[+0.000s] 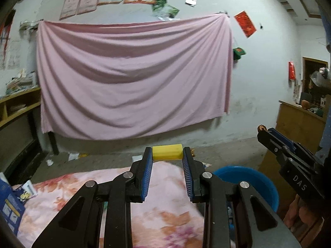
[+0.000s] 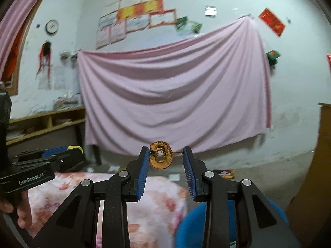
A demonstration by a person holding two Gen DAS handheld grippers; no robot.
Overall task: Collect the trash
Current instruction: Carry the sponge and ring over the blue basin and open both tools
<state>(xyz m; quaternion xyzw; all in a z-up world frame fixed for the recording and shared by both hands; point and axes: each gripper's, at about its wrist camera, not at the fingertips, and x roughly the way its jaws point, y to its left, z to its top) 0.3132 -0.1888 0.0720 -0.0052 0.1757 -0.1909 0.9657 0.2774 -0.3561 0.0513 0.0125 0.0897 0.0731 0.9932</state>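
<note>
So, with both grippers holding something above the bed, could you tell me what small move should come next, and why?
Probably lower the right gripper toward the round blue plastic basin below it and open. It holds a dried brown apple core by the stem, and the left gripper holds a yellow sponge block; both look raised, with the basin just below and to the right.

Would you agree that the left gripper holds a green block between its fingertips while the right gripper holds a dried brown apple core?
Not quite: the foam-like block clamped in the left gripper is yellow, not green, as the left wrist view shows. The rest stands: the right gripper holds the dried brown apple core, stem against one pad.
</note>
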